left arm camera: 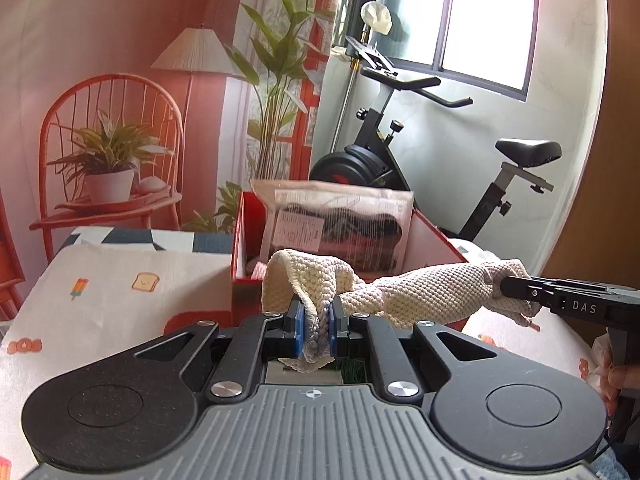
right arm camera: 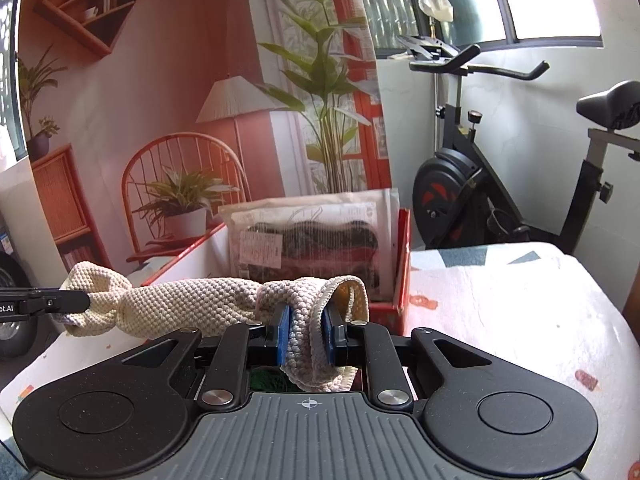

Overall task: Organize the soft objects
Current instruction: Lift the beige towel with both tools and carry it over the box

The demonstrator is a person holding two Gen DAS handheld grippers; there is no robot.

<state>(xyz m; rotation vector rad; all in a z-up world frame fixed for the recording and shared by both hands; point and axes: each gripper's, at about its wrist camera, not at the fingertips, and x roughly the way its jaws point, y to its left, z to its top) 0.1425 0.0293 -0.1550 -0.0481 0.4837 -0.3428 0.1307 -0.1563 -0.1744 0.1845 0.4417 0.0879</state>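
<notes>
A cream knitted cloth [left arm camera: 420,296] hangs stretched in the air between both grippers, above a table. My left gripper [left arm camera: 316,330] is shut on one end of it, the blue pads pinching a fold. In the right wrist view the same cloth [right arm camera: 192,304] runs off to the left; my right gripper [right arm camera: 306,340] is shut on its other end. The right gripper [left arm camera: 516,286] shows at the right of the left wrist view, clamped on the cloth. The left gripper's black fingers [right arm camera: 60,302] show at the left edge of the right wrist view. Behind the cloth stands a red box [left arm camera: 238,248].
The red box [right arm camera: 402,264] holds a flat plastic packet [left arm camera: 340,224] with dark fabric, standing upright. The table wears a white cloth with small printed pictures [left arm camera: 120,292]. An exercise bike [left arm camera: 400,152] stands behind. A hand [left arm camera: 616,380] grips the right tool's handle.
</notes>
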